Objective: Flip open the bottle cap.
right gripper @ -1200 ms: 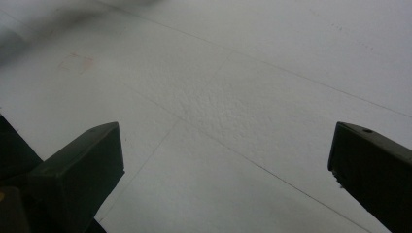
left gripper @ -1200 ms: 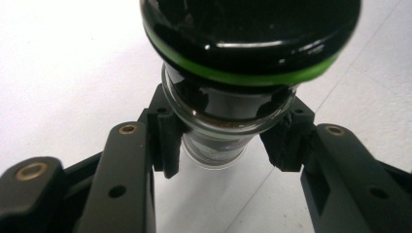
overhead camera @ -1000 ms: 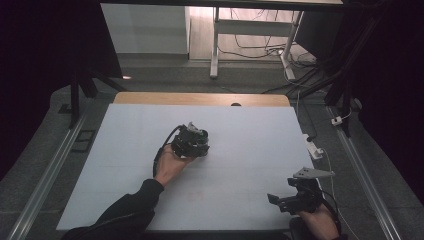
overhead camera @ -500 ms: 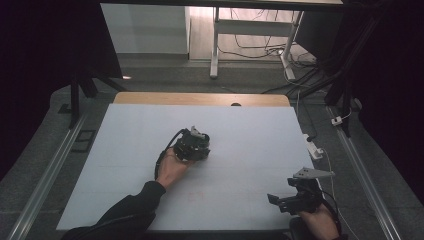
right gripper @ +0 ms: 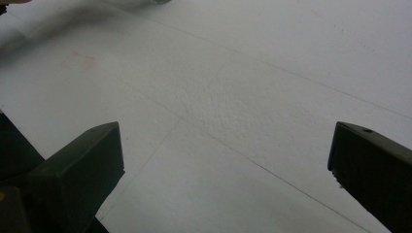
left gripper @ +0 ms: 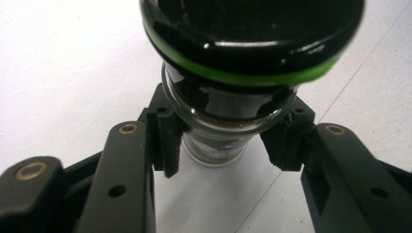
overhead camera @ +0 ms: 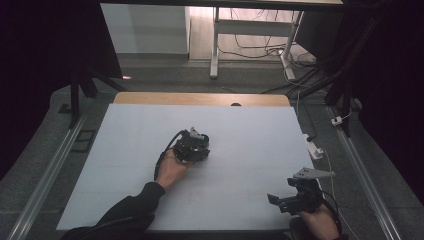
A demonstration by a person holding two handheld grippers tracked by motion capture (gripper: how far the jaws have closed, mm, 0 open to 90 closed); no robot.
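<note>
A glass jar (left gripper: 214, 124) with a black lid (left gripper: 252, 39) and a green ring under it lies between the pads (left gripper: 167, 141) of my left gripper (left gripper: 223, 145), which is shut on its neck. From above, the left gripper (overhead camera: 192, 147) rests low over the middle of the white table (overhead camera: 250, 130), with the jar hidden under it. My right gripper (overhead camera: 280, 200) sits near the front right corner. In the right gripper view that gripper (right gripper: 226, 160) is open, its fingers (right gripper: 82, 165) wide apart over bare table.
A wooden strip (overhead camera: 200, 98) runs along the table's far edge. A white power strip (overhead camera: 314, 150) with a cable lies off the right edge. Metal rails (overhead camera: 45, 175) flank both sides on the floor, and desk legs and cables stand beyond.
The left gripper with the jar has drifted slightly toward the near side of the table. The right gripper has stayed put.
</note>
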